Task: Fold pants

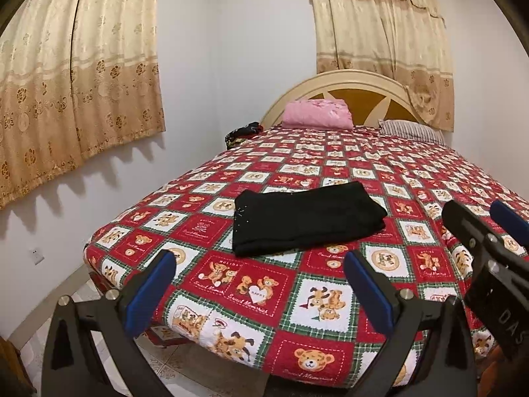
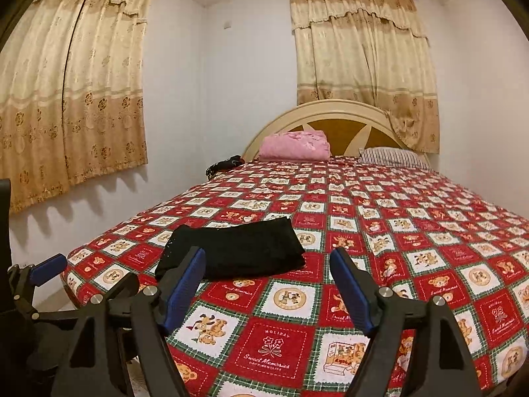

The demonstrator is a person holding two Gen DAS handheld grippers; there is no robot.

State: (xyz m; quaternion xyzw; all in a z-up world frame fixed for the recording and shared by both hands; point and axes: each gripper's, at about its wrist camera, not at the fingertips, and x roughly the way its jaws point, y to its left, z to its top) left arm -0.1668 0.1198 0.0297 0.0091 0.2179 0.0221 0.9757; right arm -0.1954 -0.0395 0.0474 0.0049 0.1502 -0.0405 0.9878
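Both grippers stand released, jaws wide apart, holding nothing: left gripper (image 1: 261, 284) and right gripper (image 2: 267, 284) hang over the near edge of the bed (image 1: 413, 178), short of the pants (image 1: 305, 218). Pants lie folded in a black rectangle on the bear-patterned cover, touching neither tool. Black cloth hides its fold lines. Right gripper's left pad (image 2: 185, 284) covers the pants' near corner in its own view. Right gripper is cut off at the left view's right margin.
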